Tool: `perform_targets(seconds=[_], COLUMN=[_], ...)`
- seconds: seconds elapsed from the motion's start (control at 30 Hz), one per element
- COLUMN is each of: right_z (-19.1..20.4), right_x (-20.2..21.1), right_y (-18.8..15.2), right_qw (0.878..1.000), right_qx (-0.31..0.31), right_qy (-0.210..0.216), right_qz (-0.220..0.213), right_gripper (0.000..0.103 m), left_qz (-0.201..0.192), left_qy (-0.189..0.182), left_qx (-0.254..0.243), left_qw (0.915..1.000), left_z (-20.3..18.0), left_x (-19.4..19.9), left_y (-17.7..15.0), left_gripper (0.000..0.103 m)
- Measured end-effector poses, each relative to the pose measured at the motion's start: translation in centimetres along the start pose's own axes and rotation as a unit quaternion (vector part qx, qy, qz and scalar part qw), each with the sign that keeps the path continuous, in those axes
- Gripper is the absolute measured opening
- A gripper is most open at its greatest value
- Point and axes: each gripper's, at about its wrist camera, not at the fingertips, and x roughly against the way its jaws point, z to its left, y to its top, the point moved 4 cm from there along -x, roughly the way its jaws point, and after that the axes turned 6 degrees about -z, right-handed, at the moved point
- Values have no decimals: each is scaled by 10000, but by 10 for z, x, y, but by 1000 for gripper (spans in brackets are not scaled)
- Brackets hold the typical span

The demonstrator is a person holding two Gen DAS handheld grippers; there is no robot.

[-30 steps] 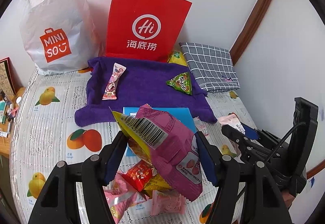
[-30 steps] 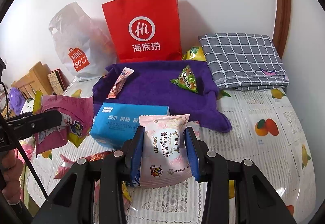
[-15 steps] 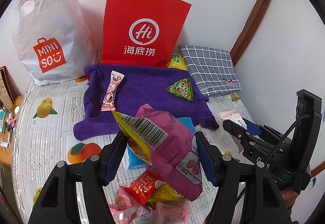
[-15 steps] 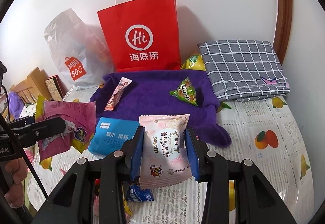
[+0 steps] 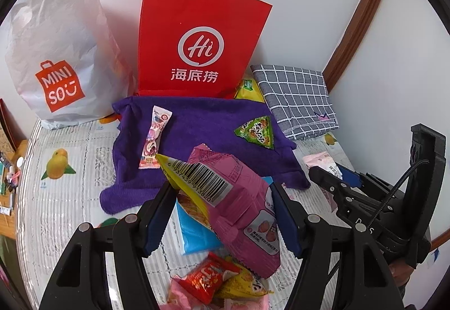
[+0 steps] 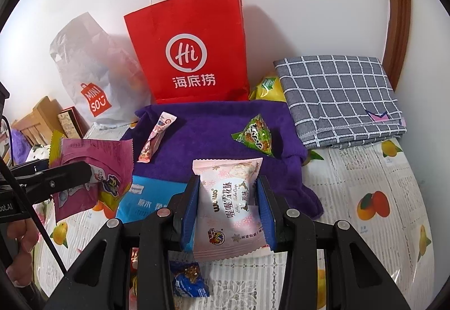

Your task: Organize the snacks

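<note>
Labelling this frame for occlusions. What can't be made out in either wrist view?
- Red paper bag and white Miniso bag: contents hidden by their own walls, both views.
- Blue pack: most of it covered by the gripper fingers and held snacks, both views.
- Yellow packet: mostly behind the purple towel and grey checked cloth.
- Loose snack pile: cut off by the bottom edge, left wrist view.

Left wrist view: close above table, facing down-forward toward wall. Right wrist view: same, more from right. Both share red paper bag [image 5: 202, 48] [image 6: 191, 57], purple towel [image 5: 202, 124] [image 6: 213, 130].
</note>
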Motion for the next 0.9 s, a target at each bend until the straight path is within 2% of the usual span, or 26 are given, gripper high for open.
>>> perform_targets(seconds=[0.9], right_z=[-12], right_x=[-66], right_y=[40], right_qw=[10000], right_qx=[42], right_qy=[-44], right_qz=[49], right_gripper=[40], left_qz=[163], left_qy=[203], left_qx=[11], left_qw=[9997], left_z=[34], left_x=[-56], left_y=[42], left_gripper=[66])
